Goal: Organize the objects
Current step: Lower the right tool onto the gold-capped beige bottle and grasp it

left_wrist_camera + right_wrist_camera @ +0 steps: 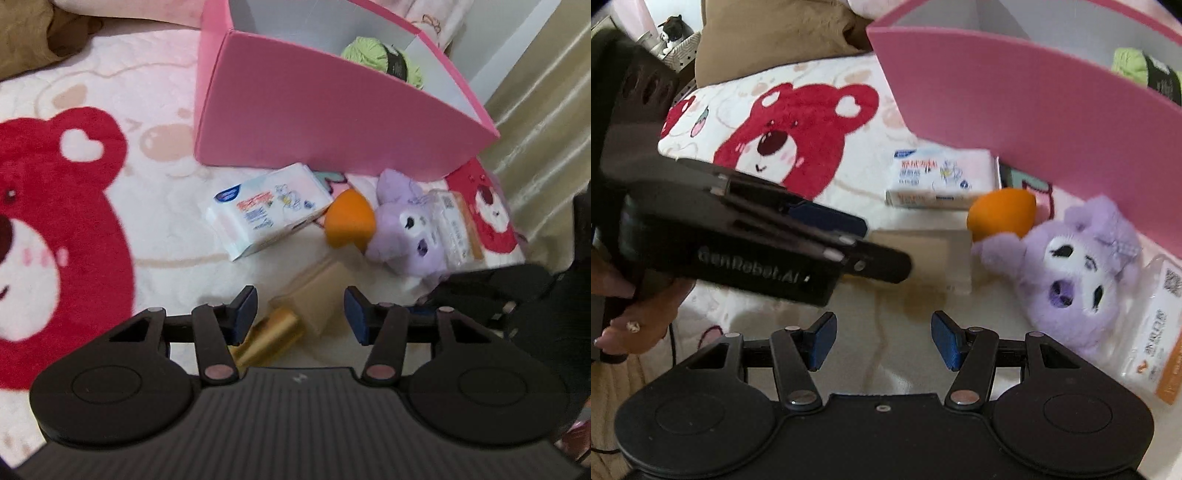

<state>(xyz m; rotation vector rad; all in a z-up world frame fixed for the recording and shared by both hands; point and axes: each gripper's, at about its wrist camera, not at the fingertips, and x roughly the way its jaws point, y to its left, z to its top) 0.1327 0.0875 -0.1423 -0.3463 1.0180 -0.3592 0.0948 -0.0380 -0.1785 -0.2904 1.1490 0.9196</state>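
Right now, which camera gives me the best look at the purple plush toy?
The right wrist view: the purple plush toy sits close and large, its whole face showing beside the orange sponge. In the left wrist view the toy is smaller, blurred, seen more from its side, its lower edge cut off by the right gripper's dark body.

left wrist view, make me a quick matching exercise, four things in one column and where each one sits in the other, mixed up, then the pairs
Things:
1. green yarn ball
2. wipes pack
3. gold-capped bottle
4. orange sponge

Places:
A. between the left gripper fingers
B. inside the pink box
C. against the purple plush
D. on the blanket, left of the sponge

Pairs: 1-B, 2-D, 3-A, 4-C
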